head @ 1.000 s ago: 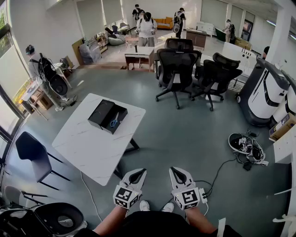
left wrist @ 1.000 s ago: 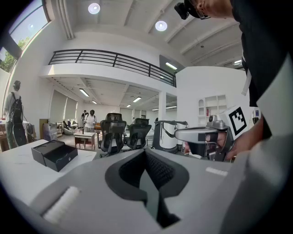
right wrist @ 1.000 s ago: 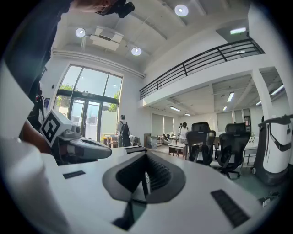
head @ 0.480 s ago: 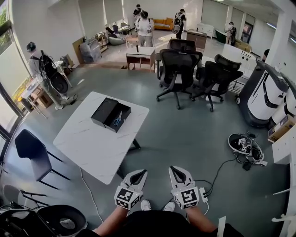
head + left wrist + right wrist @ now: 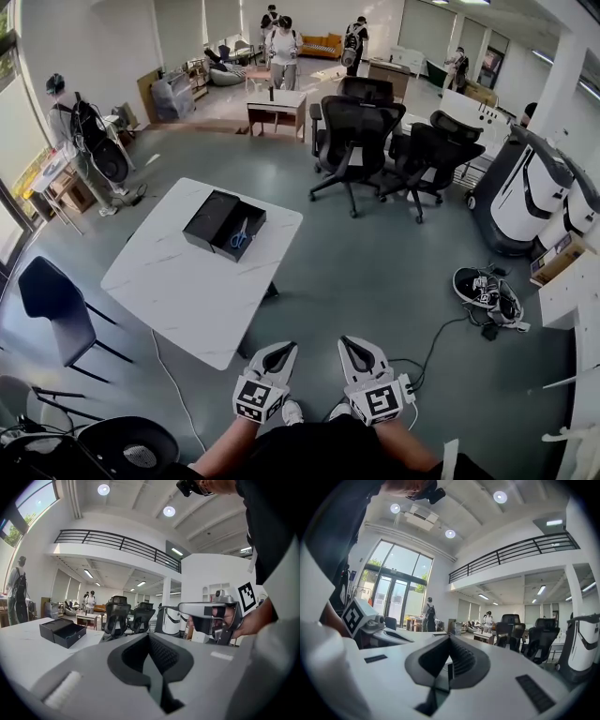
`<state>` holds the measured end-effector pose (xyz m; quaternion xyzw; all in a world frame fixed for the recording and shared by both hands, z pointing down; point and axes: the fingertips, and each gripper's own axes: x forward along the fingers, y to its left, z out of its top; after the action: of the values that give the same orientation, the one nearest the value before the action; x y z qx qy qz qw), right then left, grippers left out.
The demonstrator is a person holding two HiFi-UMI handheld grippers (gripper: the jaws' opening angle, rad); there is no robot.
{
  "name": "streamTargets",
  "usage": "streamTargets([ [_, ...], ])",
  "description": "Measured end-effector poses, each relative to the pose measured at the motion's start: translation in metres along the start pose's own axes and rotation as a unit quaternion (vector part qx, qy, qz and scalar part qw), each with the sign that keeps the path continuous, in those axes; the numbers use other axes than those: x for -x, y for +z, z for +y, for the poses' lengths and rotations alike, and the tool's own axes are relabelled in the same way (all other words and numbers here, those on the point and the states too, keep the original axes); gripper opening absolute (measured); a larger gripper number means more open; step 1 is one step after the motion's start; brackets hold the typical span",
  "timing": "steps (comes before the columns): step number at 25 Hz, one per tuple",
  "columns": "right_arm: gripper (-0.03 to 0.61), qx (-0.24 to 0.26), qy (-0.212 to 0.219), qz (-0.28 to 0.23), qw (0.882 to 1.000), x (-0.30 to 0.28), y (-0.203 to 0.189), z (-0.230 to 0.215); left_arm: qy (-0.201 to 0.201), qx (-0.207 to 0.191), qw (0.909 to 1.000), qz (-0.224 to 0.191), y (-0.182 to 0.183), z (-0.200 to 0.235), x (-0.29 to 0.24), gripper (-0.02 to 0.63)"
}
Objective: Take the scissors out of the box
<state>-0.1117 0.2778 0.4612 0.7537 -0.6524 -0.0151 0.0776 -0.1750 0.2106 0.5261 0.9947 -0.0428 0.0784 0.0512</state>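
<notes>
Though plainly visible in head view, treat scissors (image 5: 232, 240) as untouched: task not started, 0 steps done.

Locate scissors, blue-handled, lying inside open black box (image 5: 210, 217), in the half toward 4 o'clock. Find box on white surface (image 5: 178, 291), toward its far end, approx. 11 o'clock from both grippers.

Read left gripper (image 5: 278, 351) as clenched shut on nothing, per left gripper view. Read right gripper (image 5: 356, 347) likewise: fingers pressed together, empty, per right gripper view. Note both held low, close to the body, side by side, well apart from box, w/ near corner of surface at approx. 10 o'clock. No contact w/ box or scissors.

Remaining, as judged:
- Close in on surface toward 11 o'clock.
- Release fingers of one gripper and reach into box.
- Clamp on scissors at handles or blades.
- Lift clear of box rim and set down outside.
- Optionally steady box w/ other gripper.
</notes>
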Motion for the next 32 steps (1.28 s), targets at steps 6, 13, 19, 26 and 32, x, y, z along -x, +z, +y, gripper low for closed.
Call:
streamTargets([
  [6, 0.008, 0.002, -0.01, 0.026, 1.0, 0.01, -0.008, 0.005, -0.018, 0.008, 0.9997, 0.014, -0.016, -0.007, 0.004, 0.009],
  [13, 0.008, -0.015, -0.001, 0.027, 1.0, -0.007, -0.012, 0.004, -0.02, -0.002, 0.9997, 0.015, -0.009, 0.003, -0.003, 0.009],
  [19, 0.008, -0.021, 0.009, 0.028, 0.999, -0.016, -0.017, -0.014, -0.015, 0.0, 0.9997, 0.018, 0.0, 0.004, -0.021, 0.009],
  [26, 0.008, -0.036, 0.027, 0.041, 0.998, -0.025, -0.03, -0.043, -0.019, -0.008, 0.9994, 0.029, -0.005, -0.004, -0.054, 0.009],
  [32, 0.008, -0.044, 0.038, 0.033, 0.998, -0.041, -0.031, -0.074, -0.015, -0.014, 0.9994, 0.029, 0.005, -0.006, -0.084, 0.009],
])
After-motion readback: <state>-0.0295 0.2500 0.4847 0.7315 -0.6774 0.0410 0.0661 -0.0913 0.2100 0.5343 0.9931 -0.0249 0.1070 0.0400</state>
